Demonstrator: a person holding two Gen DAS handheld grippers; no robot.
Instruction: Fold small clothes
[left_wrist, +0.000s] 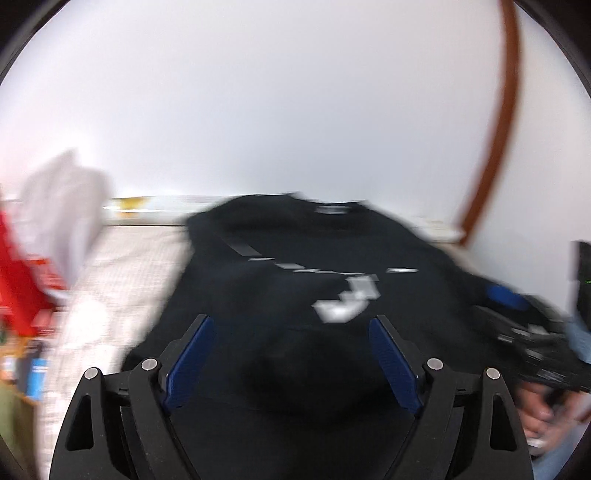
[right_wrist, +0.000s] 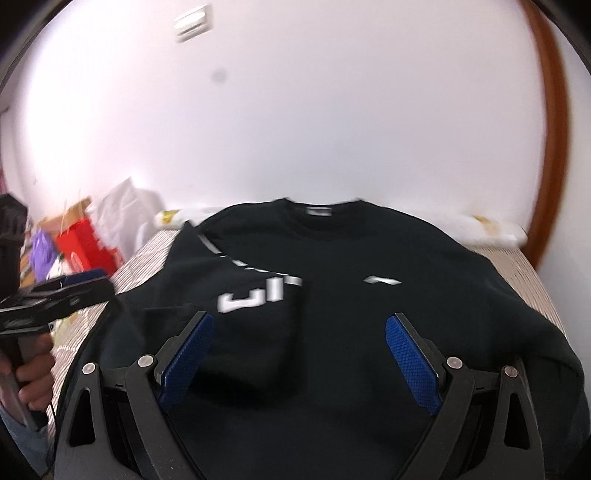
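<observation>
Presently noted: black sweatshirt (right_wrist: 369, 266) spread front-up on a bed with a patterned cover (right_wrist: 517, 266), neckline toward the white wall (right_wrist: 295, 110), one side already folded inward so that the white lettering is cut off at a fold edge. Left hand-held gripper (left_wrist: 291, 325) above the near hem, blue pads (left_wrist: 192, 362) set wide apart, nothing between them. Right hand-held gripper (right_wrist: 299, 321) likewise spread wide over the lower chest of the garment, holding nothing. Both views blurred; contact with the fabric cannot be told. Seen only from the right wrist: small white logo (right_wrist: 382, 280) on the chest, neck label (right_wrist: 319, 211), wall vent (right_wrist: 194, 22), and at the frame's left edge the other tool with its holder's hand (right_wrist: 33, 369) wrapped round the handle. Seen only from the left wrist: the other tool at the right edge, lying low over the garment's side, its blue pad (left_wrist: 508, 297) visible, a hand (left_wrist: 539, 417) beneath. Common to both: red box (right_wrist: 88, 247) and pale bag (right_wrist: 125, 210) left of the bed, brown wooden frame (right_wrist: 554, 129) curving up at right.
</observation>
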